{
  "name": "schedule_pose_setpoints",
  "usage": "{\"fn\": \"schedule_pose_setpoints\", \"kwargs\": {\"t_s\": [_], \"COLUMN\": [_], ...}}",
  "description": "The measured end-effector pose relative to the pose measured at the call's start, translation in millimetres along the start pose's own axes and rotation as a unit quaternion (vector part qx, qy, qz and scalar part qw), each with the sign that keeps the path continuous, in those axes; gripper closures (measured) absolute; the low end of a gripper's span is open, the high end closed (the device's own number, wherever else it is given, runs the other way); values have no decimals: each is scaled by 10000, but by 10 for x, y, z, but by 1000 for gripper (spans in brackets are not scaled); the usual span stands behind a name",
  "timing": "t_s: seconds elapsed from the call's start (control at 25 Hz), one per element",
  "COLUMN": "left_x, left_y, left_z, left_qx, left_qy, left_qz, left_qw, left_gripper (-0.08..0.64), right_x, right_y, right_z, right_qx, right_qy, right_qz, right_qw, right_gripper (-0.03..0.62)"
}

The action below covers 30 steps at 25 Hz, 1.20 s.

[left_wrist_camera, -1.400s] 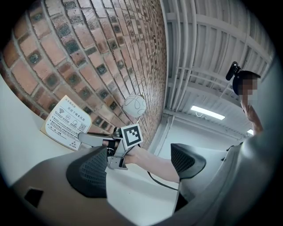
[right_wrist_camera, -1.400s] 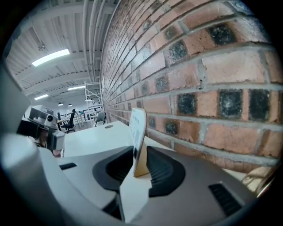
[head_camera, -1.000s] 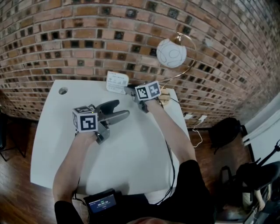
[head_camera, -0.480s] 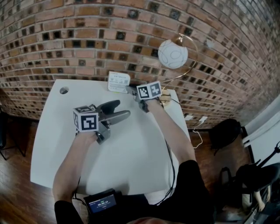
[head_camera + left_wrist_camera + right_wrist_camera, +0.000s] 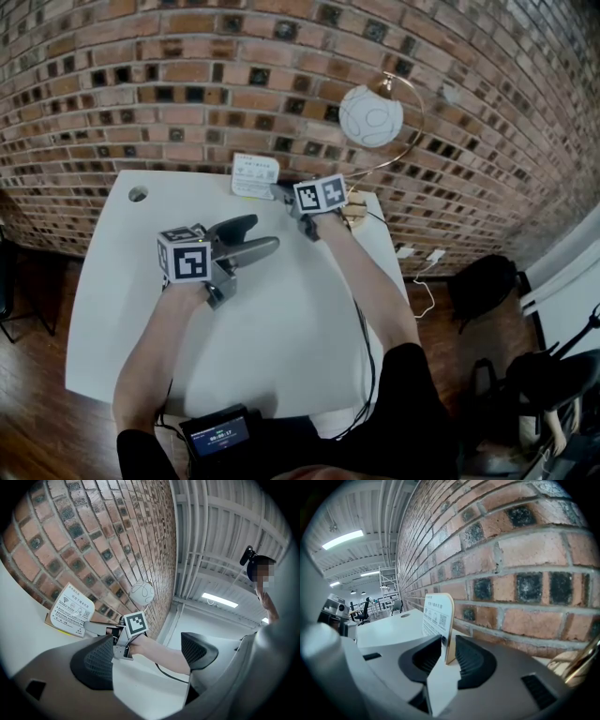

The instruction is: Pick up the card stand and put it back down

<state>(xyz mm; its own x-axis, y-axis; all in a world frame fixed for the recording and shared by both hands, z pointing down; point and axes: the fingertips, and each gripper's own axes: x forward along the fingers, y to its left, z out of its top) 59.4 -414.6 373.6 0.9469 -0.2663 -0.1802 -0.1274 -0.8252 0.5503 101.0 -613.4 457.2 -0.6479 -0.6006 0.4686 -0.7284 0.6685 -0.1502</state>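
- The card stand (image 5: 254, 174) is upright at the white table's (image 5: 281, 328) far edge, upper centre of the head view, just beside the brick wall (image 5: 187, 84).
- The right gripper (image 5: 277, 193) reaches in from its right. Its jaws are closed in on the stand's lower edge, pinching the thin board (image 5: 438, 616).
- The left gripper (image 5: 262, 234) hangs over the table's middle, jaws spread wide with nothing between them.
- A globe lamp (image 5: 370, 114) stands at upper right.

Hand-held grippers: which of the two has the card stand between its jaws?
The right hand-held gripper: the card stand sits between its jaws; the left hand-held gripper has nothing between its jaws.
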Motion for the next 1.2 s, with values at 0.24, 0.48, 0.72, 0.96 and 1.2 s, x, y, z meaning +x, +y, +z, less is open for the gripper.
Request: {"fn": "schedule_pose_setpoints", "kwargs": {"t_s": [0.24,0.48,0.72,0.96,1.2], "left_x": [-6,-2,58,111,32], "left_y": [22,-33,-204,-509,-827], "left_z": [-3,4,60,17,24], "left_qx": [-14,-21,58,108,180], "left_qy": [28,25,-37,-24,-120], "left_qz": [63,-10,-172,-422,-521], "left_qw": [10000,10000,9998,9990,9984], "left_gripper": [114,115,114,114,114], "right_x": [-116,-345,-746,-1268,-1620], "right_y": [-54,-18,377,887,1317], "right_z": [45,51,197,389,400], "right_qx": [120,399,445,499,585], "right_qy": [-138,-347,-711,-1334,-1603], "right_qz": [-130,-193,123,673,1130], "right_qw": [9997,9984,9964,9875,9788], "right_gripper": [469,469,469,513,537]}}
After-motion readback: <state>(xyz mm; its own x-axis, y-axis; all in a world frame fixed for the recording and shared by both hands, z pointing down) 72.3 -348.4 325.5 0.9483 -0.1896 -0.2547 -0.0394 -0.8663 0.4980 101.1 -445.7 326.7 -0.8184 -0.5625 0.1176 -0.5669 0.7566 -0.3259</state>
